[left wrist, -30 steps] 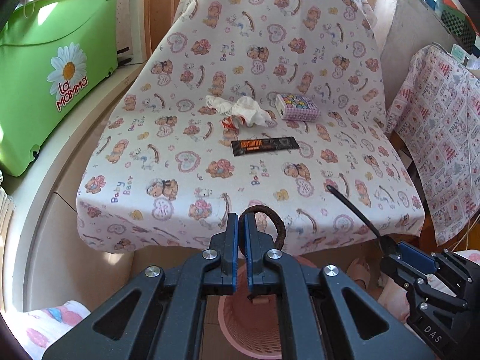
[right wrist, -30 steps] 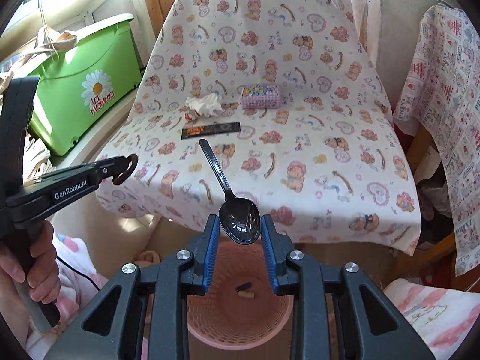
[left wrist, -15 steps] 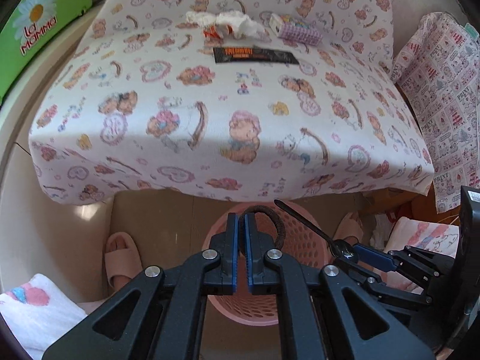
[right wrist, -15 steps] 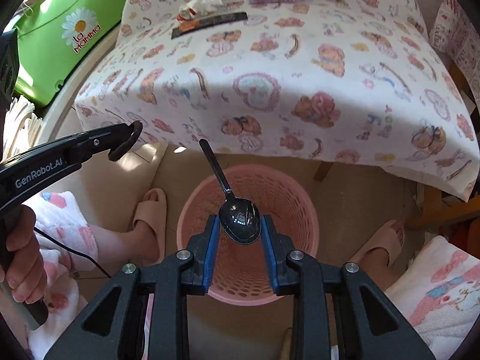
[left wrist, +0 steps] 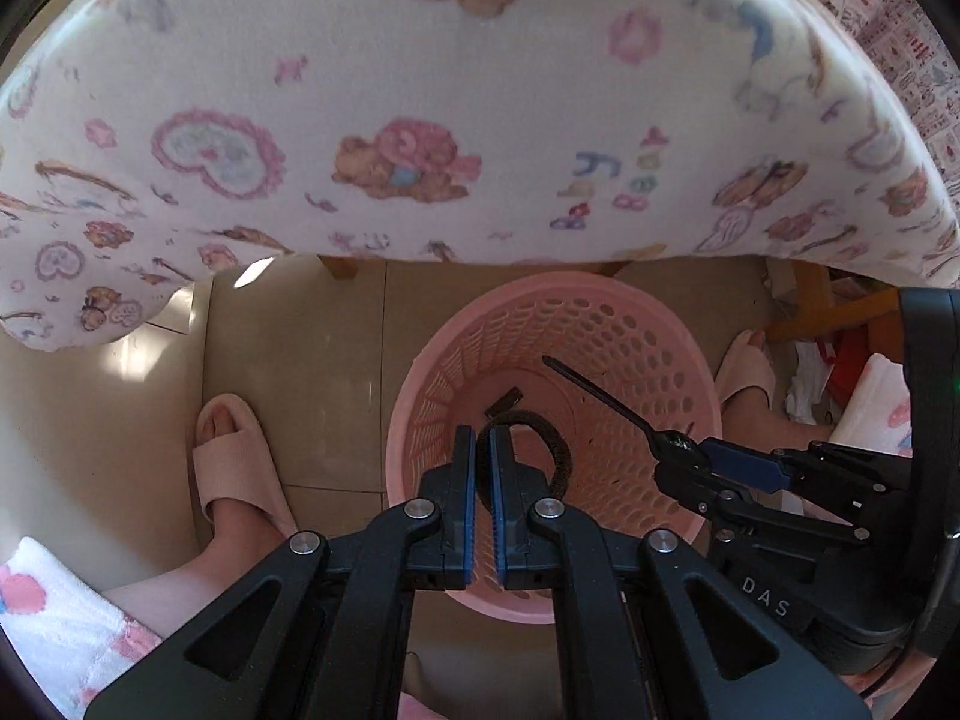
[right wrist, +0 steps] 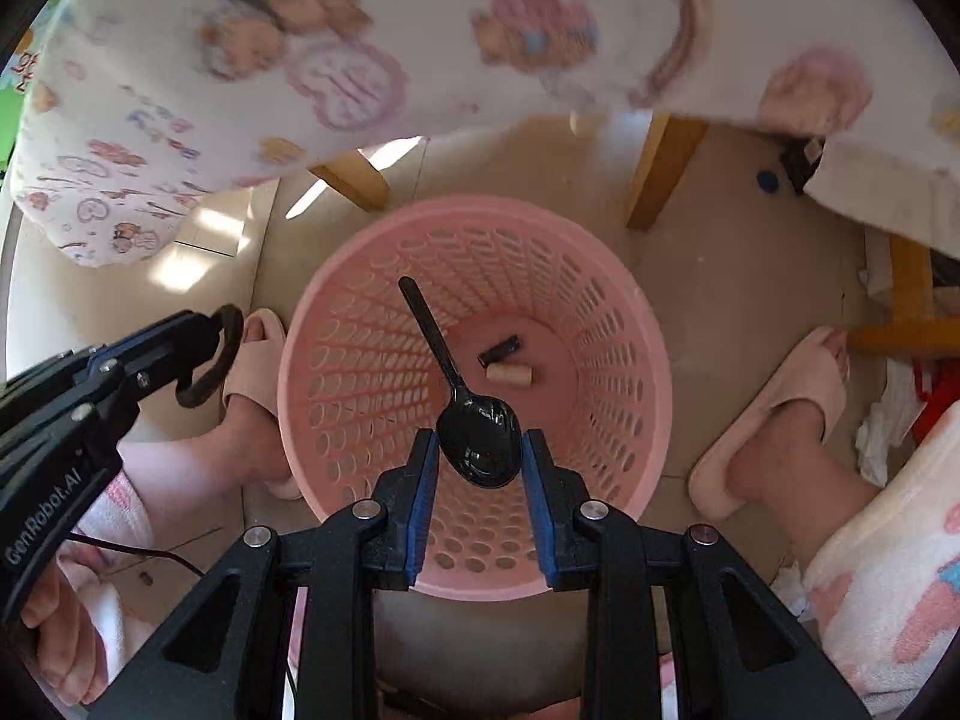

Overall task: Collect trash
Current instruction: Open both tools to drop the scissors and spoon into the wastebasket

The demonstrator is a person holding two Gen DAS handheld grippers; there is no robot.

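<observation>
A pink perforated trash basket (right wrist: 336, 324) stands on the floor below the chair; it also shows in the left wrist view (left wrist: 654, 324). My right gripper (right wrist: 479, 457) is shut on a black plastic spoon (right wrist: 477, 438) by its bowl, handle pointing forward over the basket's opening. My left gripper (left wrist: 483, 450) is shut on a dark brown hair tie (left wrist: 555, 450), held above the basket's near-left rim. In the basket's bottom lie a small black piece (right wrist: 499, 350) and a beige cork-like piece (right wrist: 509, 374).
The chair seat with a bear-print cover (left wrist: 420, 120) overhangs the basket. Wooden chair legs (right wrist: 660, 168) stand behind it. The person's feet in pink slippers (right wrist: 780, 408) flank the basket on both sides. The floor is beige tile.
Both grippers have dropped from seat level to just above the basket and tilted downward. The trash lying on the seat has gone out of view. Both still hold their items.
</observation>
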